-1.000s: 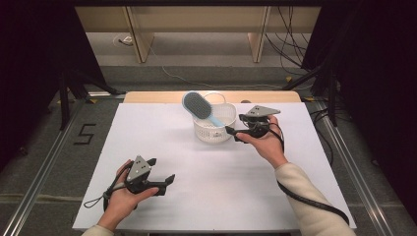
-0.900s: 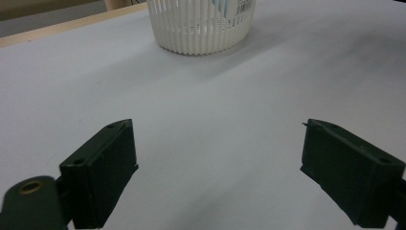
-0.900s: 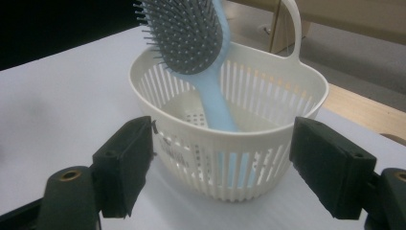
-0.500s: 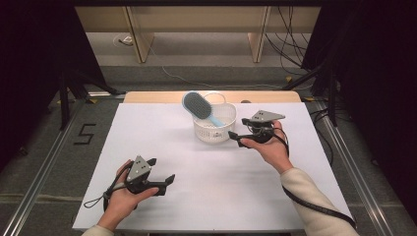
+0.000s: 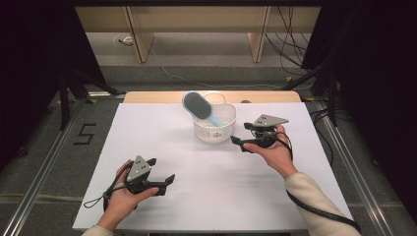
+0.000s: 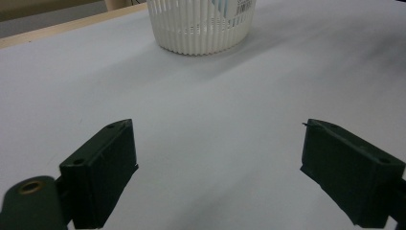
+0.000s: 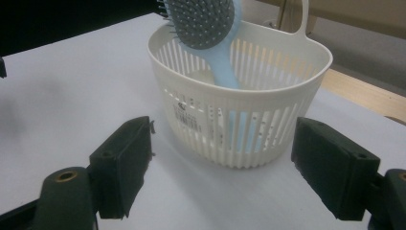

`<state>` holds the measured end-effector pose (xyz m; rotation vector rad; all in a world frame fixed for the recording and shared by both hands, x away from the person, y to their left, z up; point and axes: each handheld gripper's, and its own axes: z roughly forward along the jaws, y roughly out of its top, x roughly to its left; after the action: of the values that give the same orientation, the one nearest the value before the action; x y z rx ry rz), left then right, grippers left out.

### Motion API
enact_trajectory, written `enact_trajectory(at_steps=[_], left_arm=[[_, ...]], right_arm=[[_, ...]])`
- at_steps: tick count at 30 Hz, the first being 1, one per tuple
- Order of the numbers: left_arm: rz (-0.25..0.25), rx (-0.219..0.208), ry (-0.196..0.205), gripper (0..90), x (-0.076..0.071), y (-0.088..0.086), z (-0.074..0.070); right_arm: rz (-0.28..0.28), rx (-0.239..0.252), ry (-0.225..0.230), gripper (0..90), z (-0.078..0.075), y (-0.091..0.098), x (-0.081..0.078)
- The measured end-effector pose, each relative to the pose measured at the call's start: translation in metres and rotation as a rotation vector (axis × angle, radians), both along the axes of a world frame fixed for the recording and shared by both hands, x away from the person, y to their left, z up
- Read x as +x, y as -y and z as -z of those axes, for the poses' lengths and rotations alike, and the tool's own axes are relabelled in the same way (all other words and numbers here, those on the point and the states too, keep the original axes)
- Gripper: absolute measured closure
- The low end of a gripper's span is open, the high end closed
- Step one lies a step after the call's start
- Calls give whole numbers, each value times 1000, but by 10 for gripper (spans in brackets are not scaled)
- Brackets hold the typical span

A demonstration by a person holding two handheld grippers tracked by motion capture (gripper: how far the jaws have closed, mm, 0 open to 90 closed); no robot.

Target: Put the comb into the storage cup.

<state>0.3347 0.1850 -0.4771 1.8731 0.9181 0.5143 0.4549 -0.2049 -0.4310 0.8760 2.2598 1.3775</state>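
White tabletop [image 5: 206, 196], and the slatted plastic basket [image 5: 214, 129] sits toward its far edge, a blue hairbrush [image 5: 199, 106] standing handle-down inside. Right gripper [image 5: 239, 142] hovers just beside it, jaws wide and empty (clearly the nearer one); left gripper [image 5: 164, 172] gapes wide well apart.

Left hand-held gripper [image 5: 160, 181] low, jaws spread wide, right hand-held gripper [image 5: 240, 142] farther forward, jaws apart
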Motion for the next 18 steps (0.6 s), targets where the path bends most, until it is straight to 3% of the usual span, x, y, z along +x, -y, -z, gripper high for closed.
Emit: enact_trajectory(at_steps=[18], left_arm=[[1,1,-1,109,0,1,0]], right_arm=[[-1,-4,1,225,2,14,-14]])
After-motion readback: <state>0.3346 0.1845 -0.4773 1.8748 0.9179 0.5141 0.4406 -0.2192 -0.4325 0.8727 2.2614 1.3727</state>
